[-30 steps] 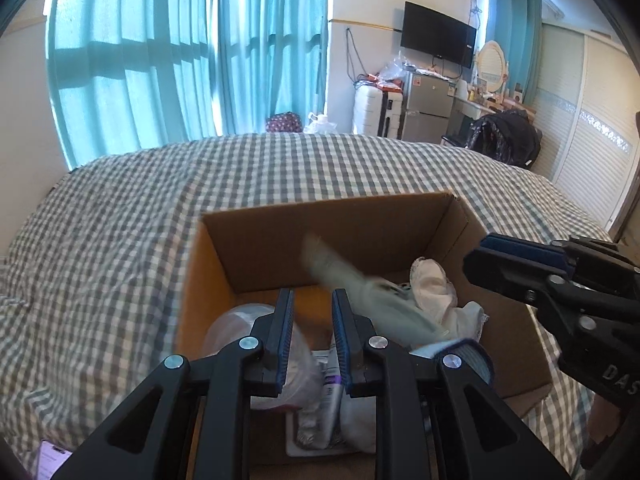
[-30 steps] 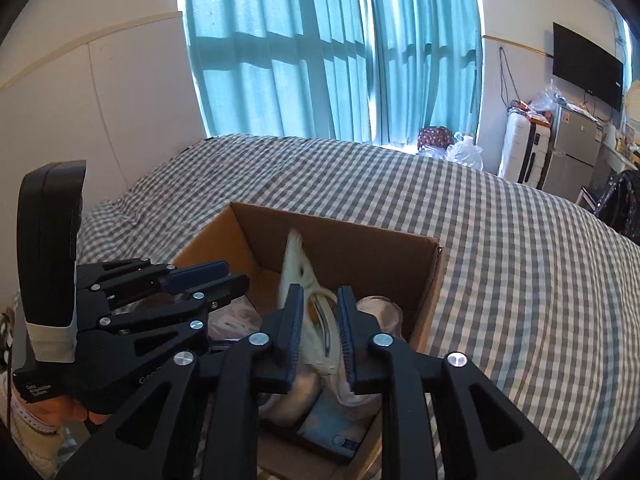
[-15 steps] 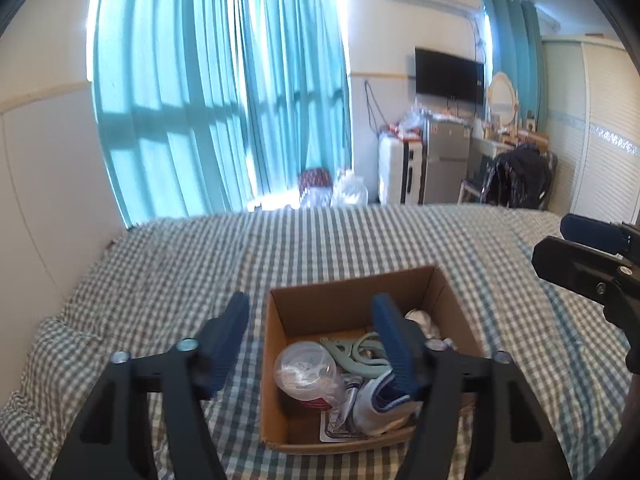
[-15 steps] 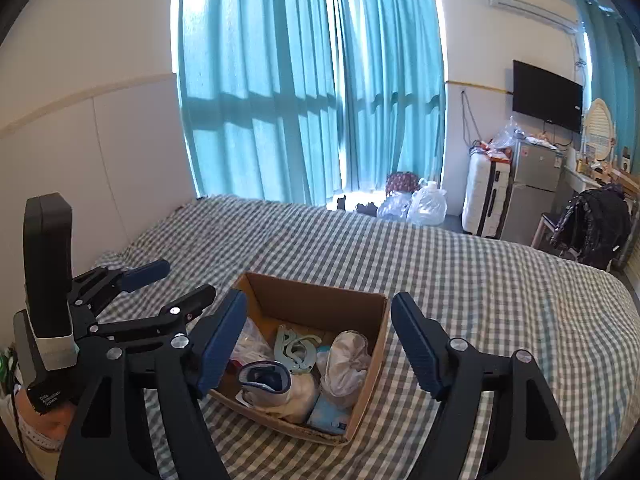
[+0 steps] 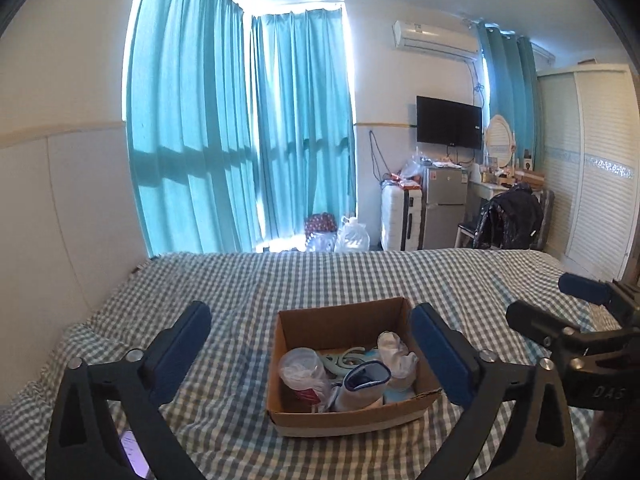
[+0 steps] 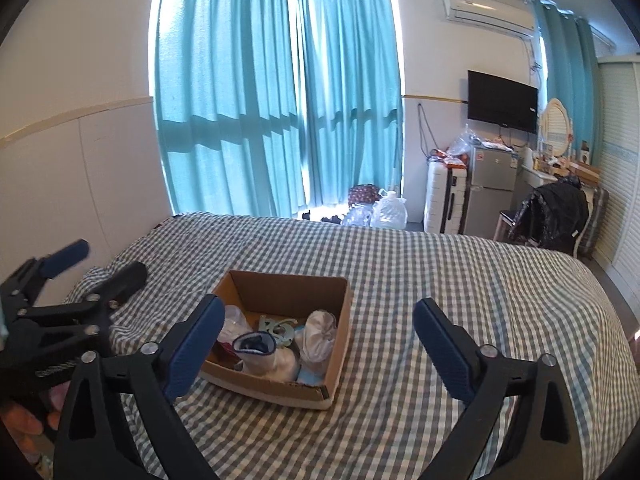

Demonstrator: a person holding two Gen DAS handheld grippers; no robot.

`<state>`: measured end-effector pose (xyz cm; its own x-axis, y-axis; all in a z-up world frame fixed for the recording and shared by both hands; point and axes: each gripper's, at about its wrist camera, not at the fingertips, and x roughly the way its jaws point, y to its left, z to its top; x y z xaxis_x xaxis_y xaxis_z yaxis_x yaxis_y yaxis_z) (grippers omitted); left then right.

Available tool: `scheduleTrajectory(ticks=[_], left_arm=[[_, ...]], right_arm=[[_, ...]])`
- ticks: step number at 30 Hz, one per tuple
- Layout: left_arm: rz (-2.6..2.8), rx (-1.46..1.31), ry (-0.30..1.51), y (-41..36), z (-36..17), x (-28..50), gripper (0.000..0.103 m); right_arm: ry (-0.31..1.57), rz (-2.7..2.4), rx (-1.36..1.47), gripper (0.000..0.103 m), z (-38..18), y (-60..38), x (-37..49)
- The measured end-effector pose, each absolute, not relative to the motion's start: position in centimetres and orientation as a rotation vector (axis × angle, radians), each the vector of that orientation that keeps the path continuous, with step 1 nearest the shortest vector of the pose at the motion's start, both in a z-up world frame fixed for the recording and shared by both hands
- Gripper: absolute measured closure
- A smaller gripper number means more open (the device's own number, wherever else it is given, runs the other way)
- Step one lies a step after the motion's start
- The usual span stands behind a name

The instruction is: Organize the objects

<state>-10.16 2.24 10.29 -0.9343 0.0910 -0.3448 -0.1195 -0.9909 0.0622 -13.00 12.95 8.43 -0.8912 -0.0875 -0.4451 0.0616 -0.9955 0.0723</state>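
Checked bedspread (image 5: 248, 280) fills both views, teal curtains (image 5: 240, 140) behind. Cardboard box (image 5: 344, 316) sits mid-bed, nearer the foot-side edge facing the cameras. Inside: clear plastic container (image 5: 300, 368), white sock bundle (image 5: 394, 354), blue-rimmed white item (image 5: 366, 380), pale green piece (image 5: 340, 360) partly buried, hard to identify. Left gripper (image 5: 312, 352) spread wide, empty. Right gripper (image 6: 320, 340) likewise wide, empty. Phone (image 5: 134, 452) cut off by left gripper frame.

Left gripper (image 5: 312, 356): jaws spread wide, nothing between them, occupying the lower frame of its own view. Right gripper (image 6: 318, 350): jaws likewise spread wide and empty, each gripper visible at the other view's edge.
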Motion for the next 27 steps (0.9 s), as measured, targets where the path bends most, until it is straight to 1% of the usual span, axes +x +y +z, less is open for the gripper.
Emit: scheduleTrajectory(ticks=[2,5,8,11,14,17,23,27], left_arm=[[2.992,-0.506,0.114,2.2,10.3,-9.2,0.0],[3.023,-0.518,0.122,2.4,9.2,-8.2,0.0],[3.037,-0.54,0.184,2.9,7.3,-7.5,0.0],[3.026,-0.611,0.227,3.0,5.1,-6.6,0.0],[3.0,-0.648,0.211,2.4,3.3,-5.8,0.0],[3.007,-0.691,0.219,2.1,2.6,-6.1,0.0],[2.996,-0.729,0.101,0.8,2.1,-6.8,0.0],[2.994,-0.737,0.104,0.7,1.9,-6.7,0.0]], right_arm=[[-0.133,-2.988,0.734,0.0,7.6,13.6,-12.6],[-0.126,-3.001,0.733,0.0,6.0,14.0,-11.7],[-0.087,-3.026,0.725,0.0,4.4,13.9,-11.1],[-0.145,-3.042,0.712,0.0,2.8,14.2,-10.0],[-0.19,-3.05,0.709,0.0,1.8,14.4,-9.3],[-0.162,-3.089,0.714,0.0,1.6,14.4,-9.5],[-0.086,-3.136,0.744,0.0,0.7,14.2,-9.9],[-0.086,-3.131,0.755,0.0,0.4,14.0,-10.0]])
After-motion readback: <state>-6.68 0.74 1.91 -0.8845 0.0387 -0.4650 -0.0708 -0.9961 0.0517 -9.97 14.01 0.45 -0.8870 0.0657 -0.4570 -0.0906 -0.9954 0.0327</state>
